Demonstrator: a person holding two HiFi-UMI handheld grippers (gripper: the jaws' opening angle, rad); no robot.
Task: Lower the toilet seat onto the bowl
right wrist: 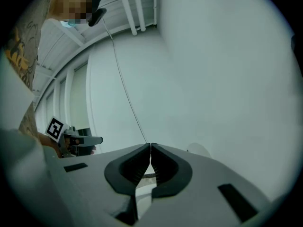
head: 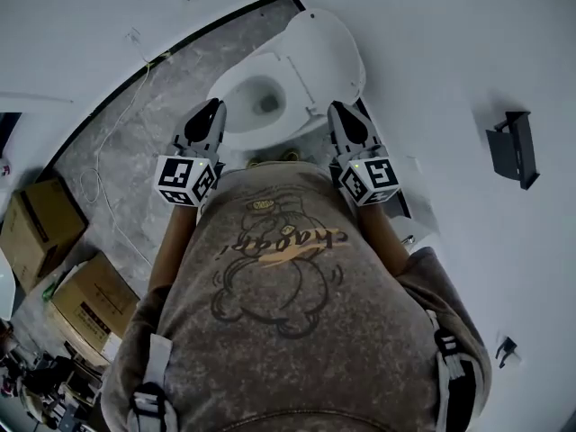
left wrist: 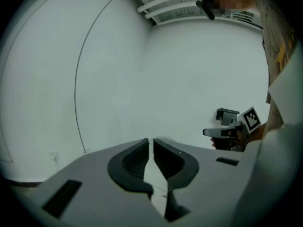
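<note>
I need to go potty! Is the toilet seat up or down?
Up. In the head view the toilet seat is tipped back, away from the bowl, and the bowl's inside shows.

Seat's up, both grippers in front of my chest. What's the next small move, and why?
Probably reach the right gripper forward to the top edge of the raised seat, opening its jaws on the way. The seat leans back behind the bowl on that gripper's side, and the gripper hangs short of it, holding nothing, jaws shut.
</note>
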